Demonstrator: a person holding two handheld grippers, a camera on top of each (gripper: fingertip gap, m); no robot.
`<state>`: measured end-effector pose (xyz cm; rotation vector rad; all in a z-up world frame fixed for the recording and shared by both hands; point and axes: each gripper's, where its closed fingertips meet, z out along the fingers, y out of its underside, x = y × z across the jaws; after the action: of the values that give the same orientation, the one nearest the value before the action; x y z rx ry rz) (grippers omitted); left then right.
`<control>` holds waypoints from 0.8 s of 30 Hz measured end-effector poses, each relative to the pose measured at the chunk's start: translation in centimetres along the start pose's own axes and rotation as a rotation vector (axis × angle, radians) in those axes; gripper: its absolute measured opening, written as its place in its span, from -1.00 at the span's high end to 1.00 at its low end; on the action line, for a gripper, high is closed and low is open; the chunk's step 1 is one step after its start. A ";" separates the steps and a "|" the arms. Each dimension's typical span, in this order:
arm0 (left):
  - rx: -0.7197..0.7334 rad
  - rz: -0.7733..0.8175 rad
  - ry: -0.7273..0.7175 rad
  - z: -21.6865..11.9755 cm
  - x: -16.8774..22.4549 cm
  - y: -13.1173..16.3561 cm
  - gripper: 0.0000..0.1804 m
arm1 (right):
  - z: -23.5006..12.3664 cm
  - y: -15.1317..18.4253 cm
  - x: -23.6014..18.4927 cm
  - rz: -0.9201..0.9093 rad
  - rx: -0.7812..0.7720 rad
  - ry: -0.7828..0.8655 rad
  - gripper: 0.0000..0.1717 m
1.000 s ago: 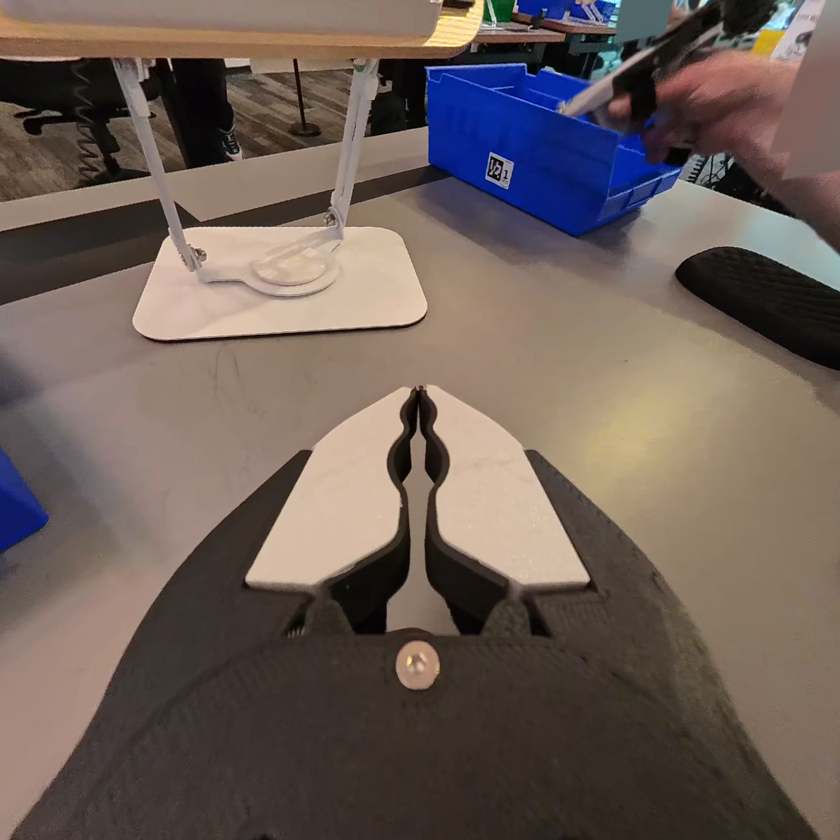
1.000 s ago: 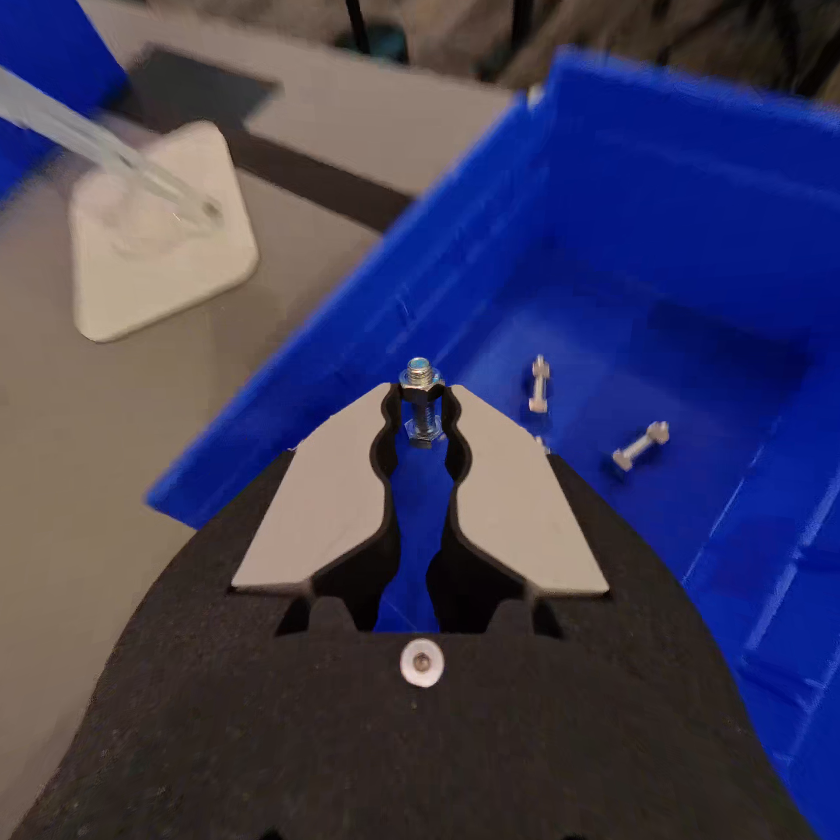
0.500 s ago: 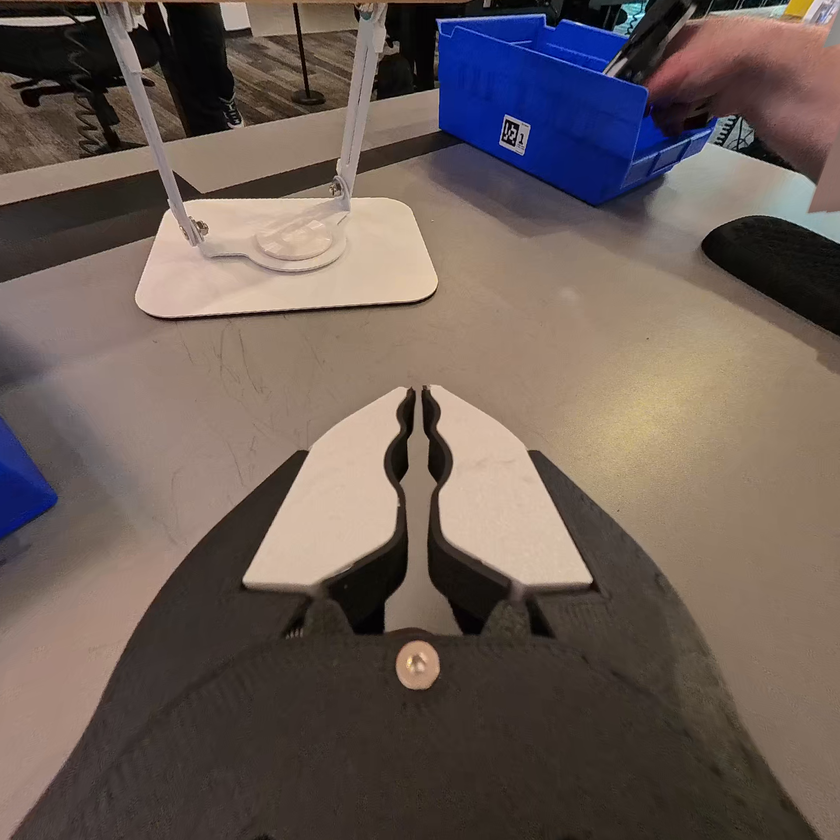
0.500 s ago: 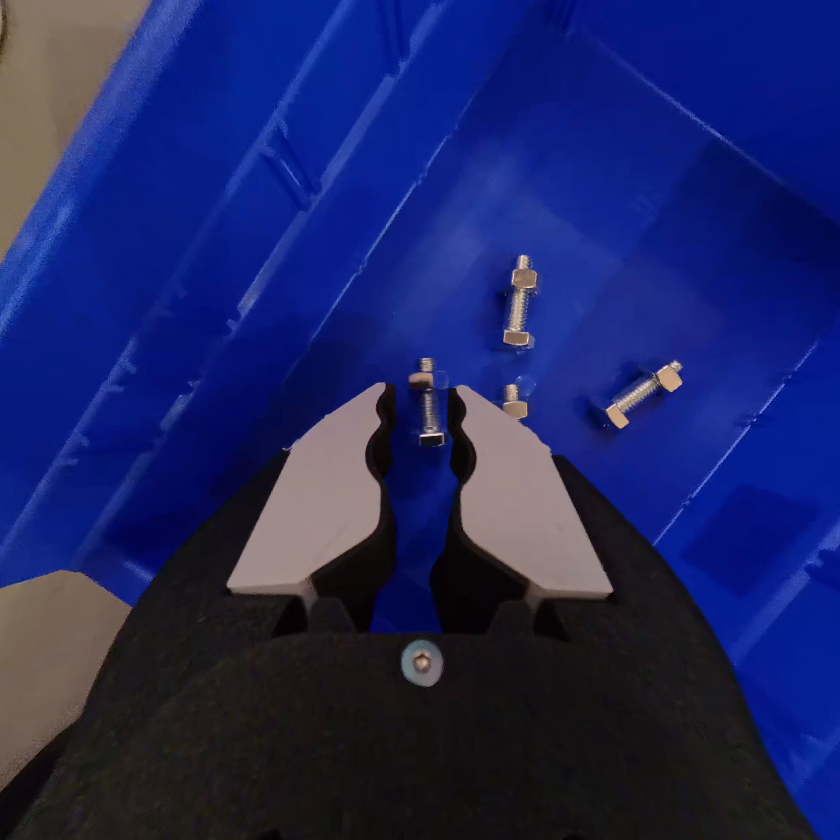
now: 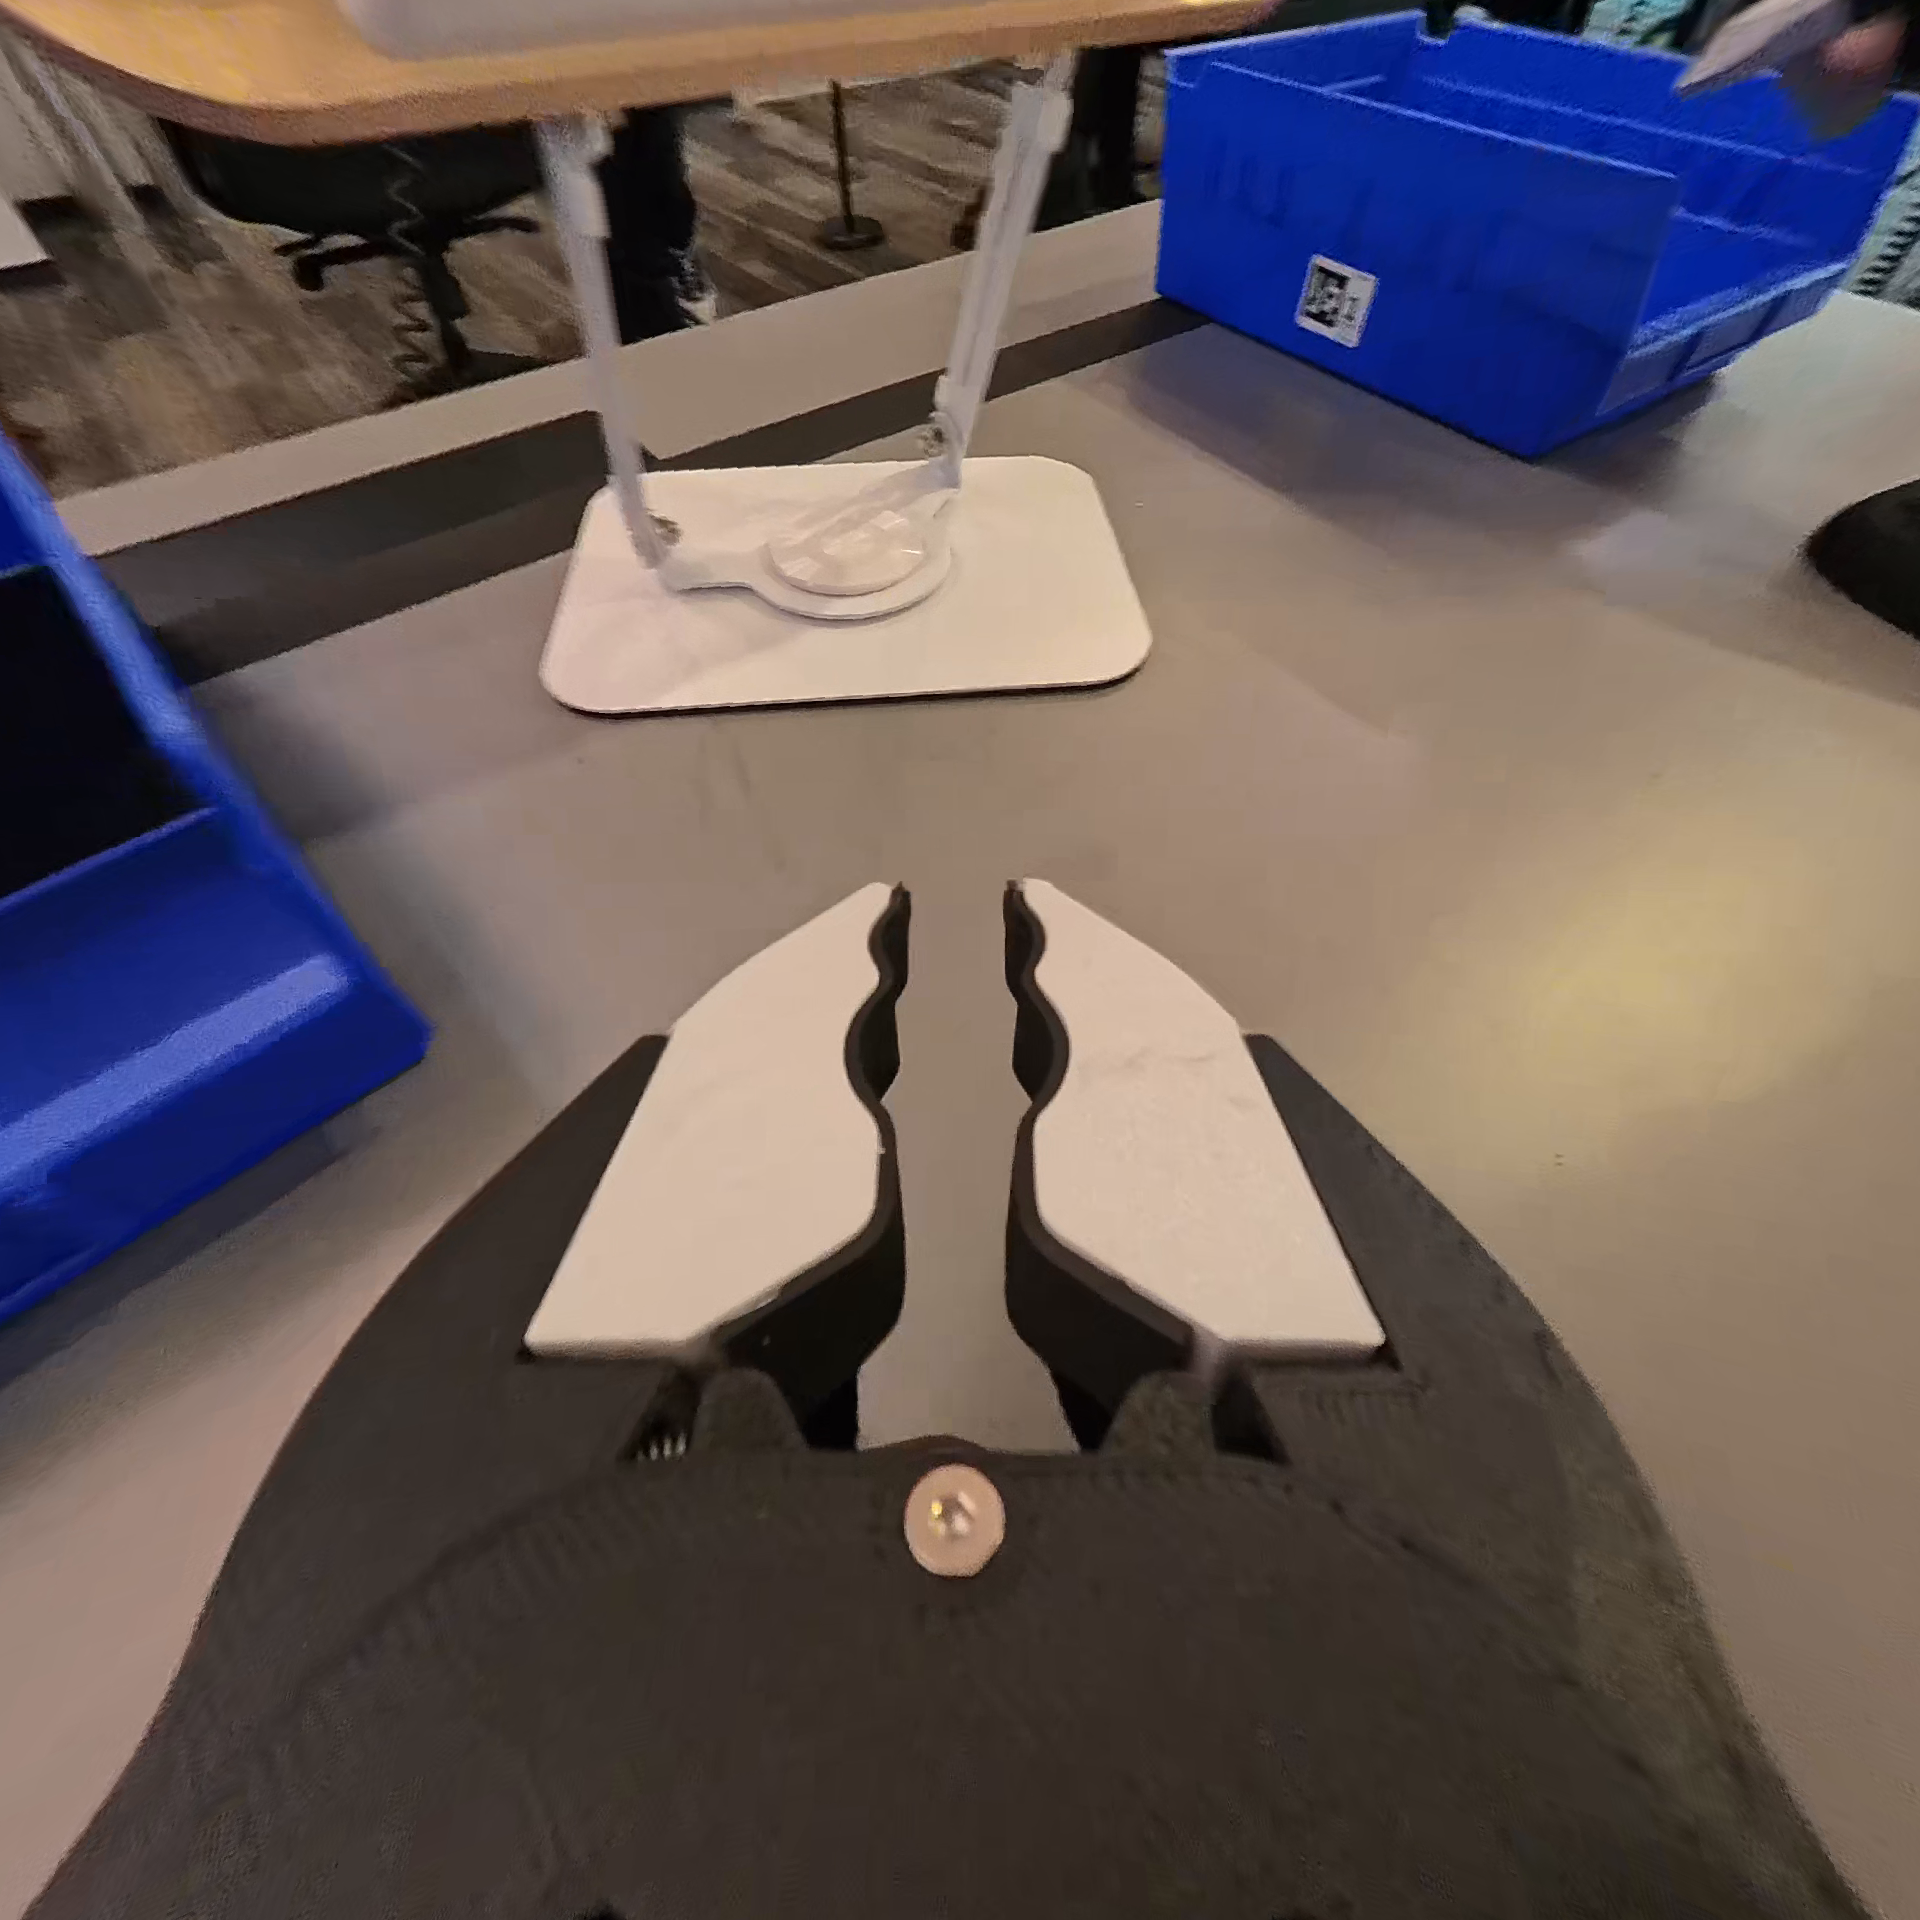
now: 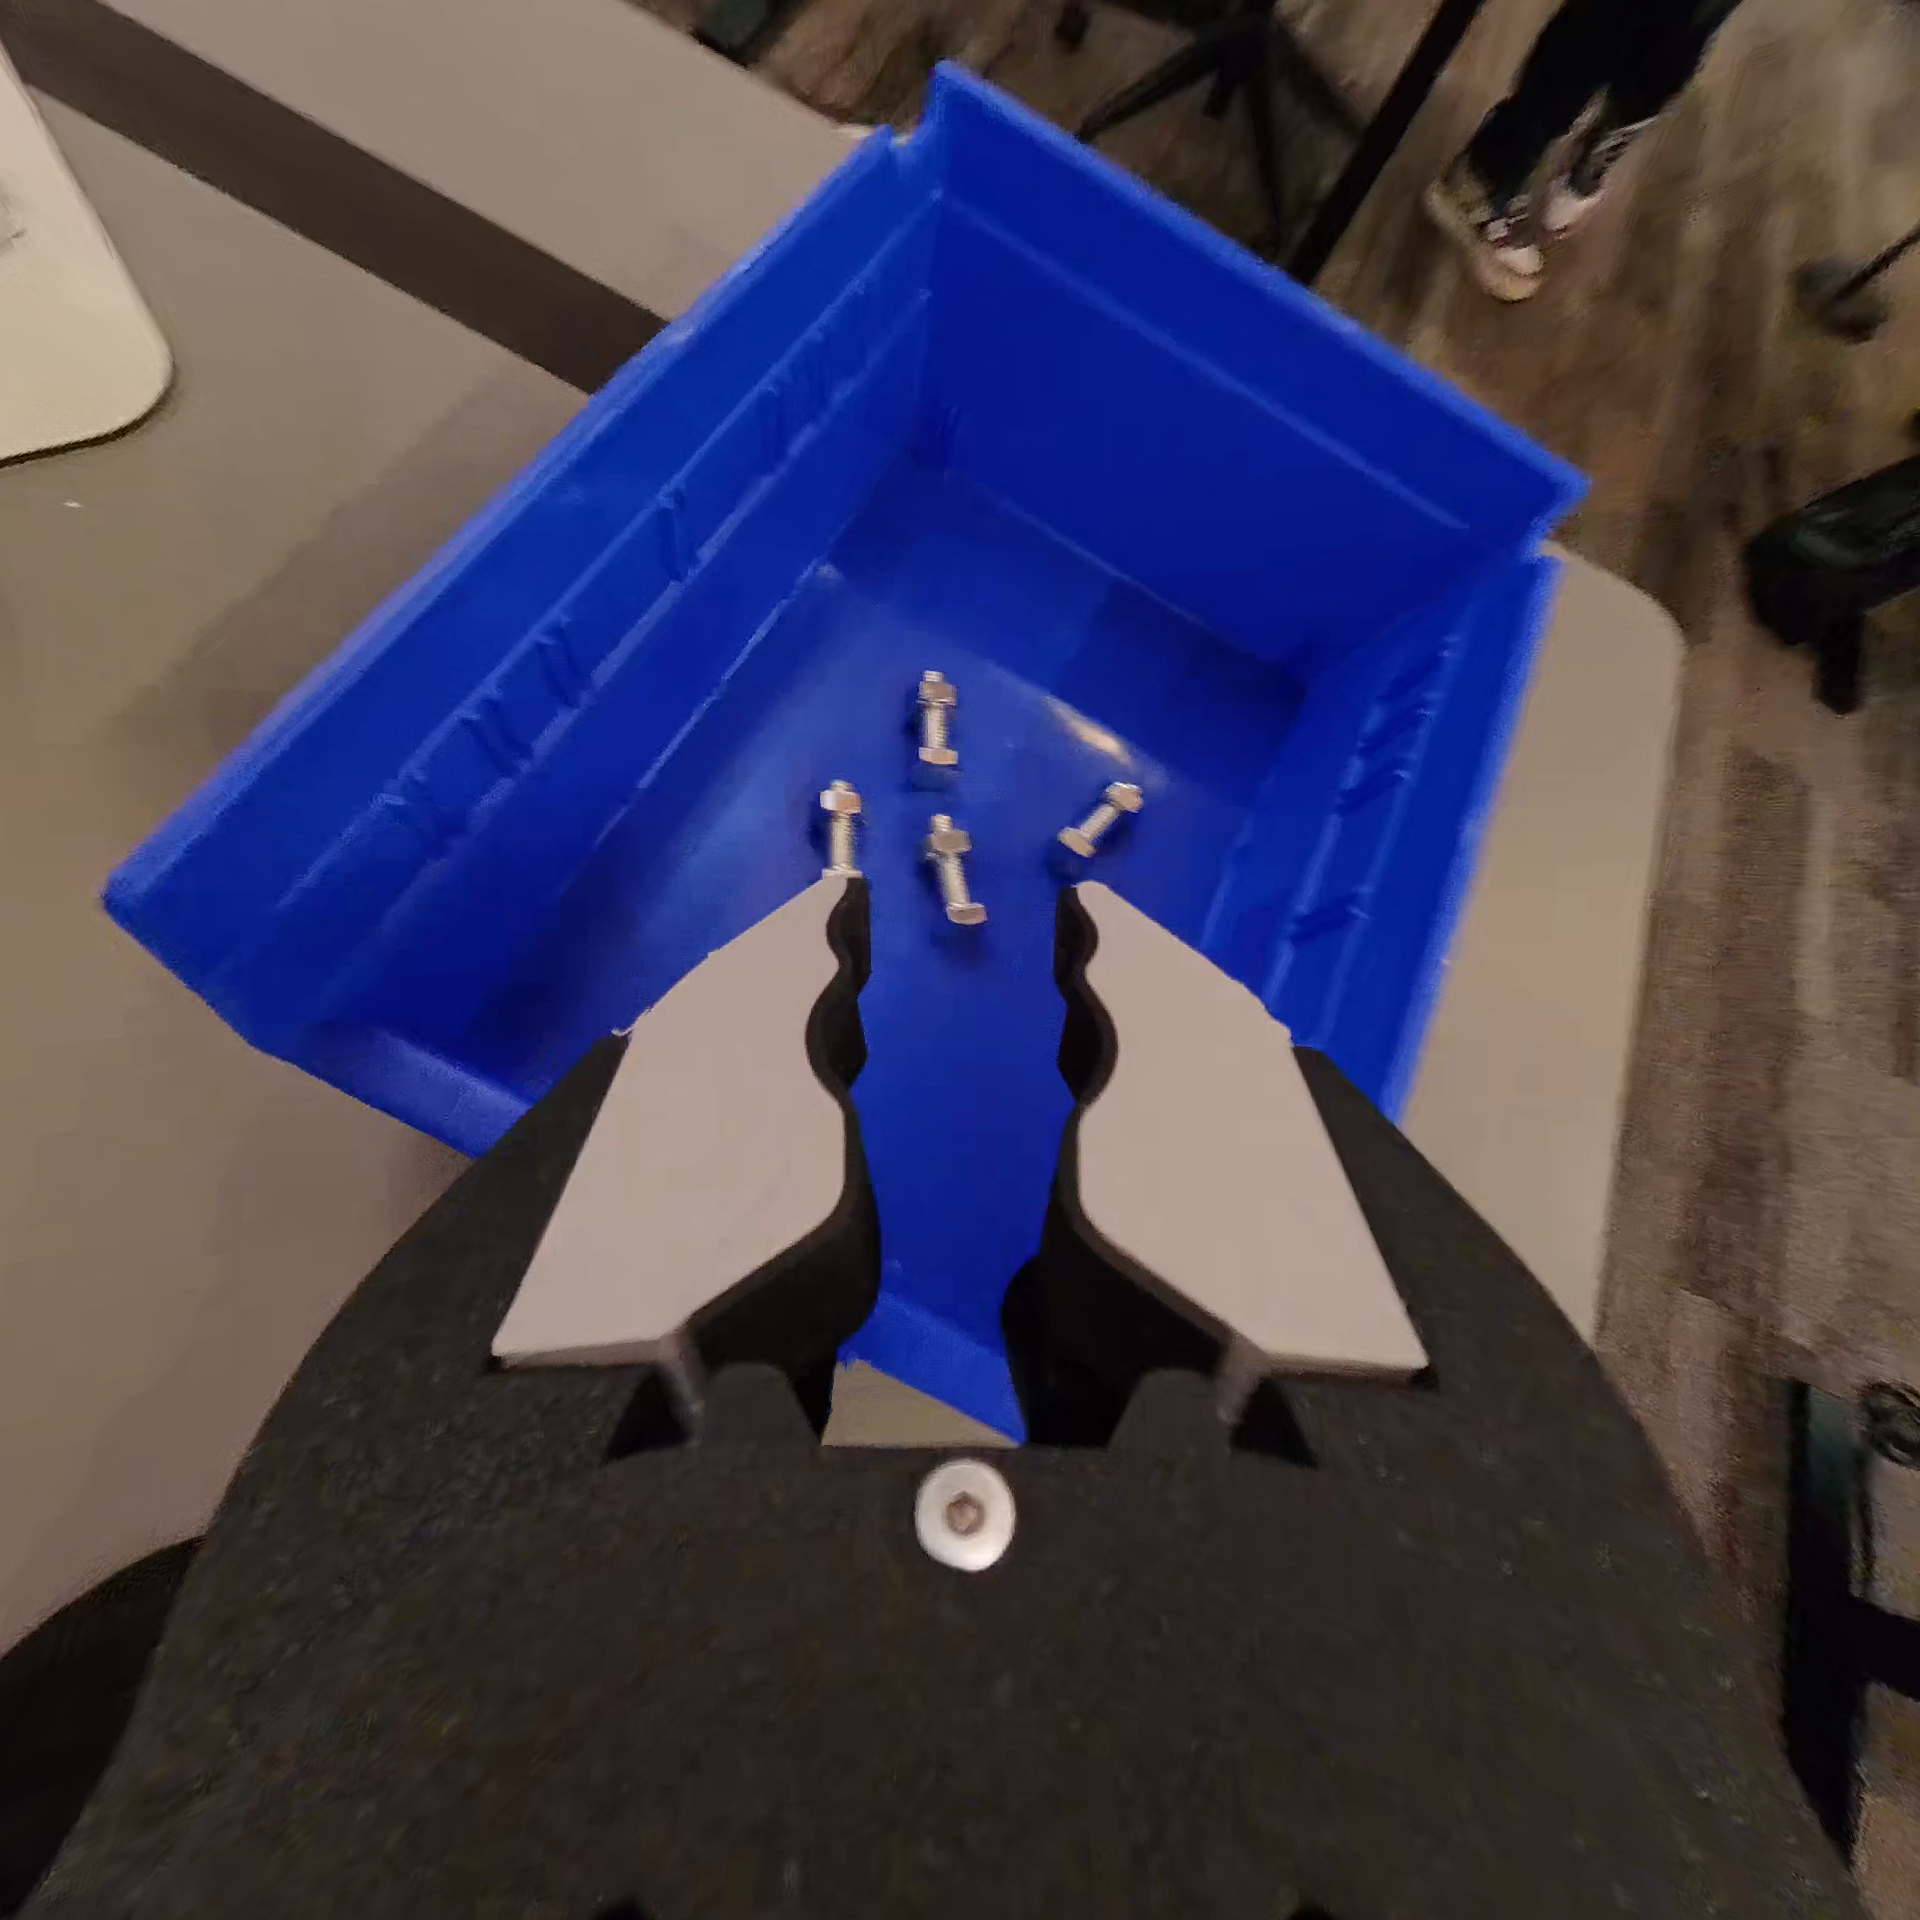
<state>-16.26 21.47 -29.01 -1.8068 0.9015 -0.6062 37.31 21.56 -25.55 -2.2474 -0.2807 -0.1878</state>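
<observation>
Blue bin [image 6: 1195, 343], centre of your right wrist view: open-topped, walls ribbed, set at the table's rounded corner with carpet past its far and right sides. Four silver bolts [image 6: 953, 868] with nuts lie loose on its floor, none touching another. Your right gripper [image 6: 961, 894] hangs above them, jaws spread wide and gripping nothing; the middle bolt shows between the fingertips and clear of both, the left bolt [image 6: 840, 840] sits just past the left fingertip [image 6: 842, 914], the right bolt [image 6: 1099, 817] just past the right one.

Your left gripper [image 5: 956, 899], lower centre of its view: jaws parted by a narrow gap, bare, over open grey table [image 5: 1455, 883]. Free room lies ahead and to the right of it.

White stand base [image 5: 1039, 540], upper centre: flat plate with rounded corners, two thin legs rising to a wooden shelf [image 5: 312, 73] at the top edge.

Second blue bin [image 5: 187, 997], left edge, near your left gripper's flank. The first bin also shows at upper right, well apart.

Black pad [image 5: 1870, 551], right edge.

Room beyond: carpet, chair bases, a person's legs.
</observation>
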 end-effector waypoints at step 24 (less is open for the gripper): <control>-0.130 -0.242 -0.617 -11.0 -27.8 4.3 0.44 | 0.4 8.0 6.0 0.260 -0.014 0.152 0.52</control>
<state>-42.37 36.72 -28.82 -2.0652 0.3112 -0.1088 45.17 17.71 -30.31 -2.2445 0.0942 -0.2201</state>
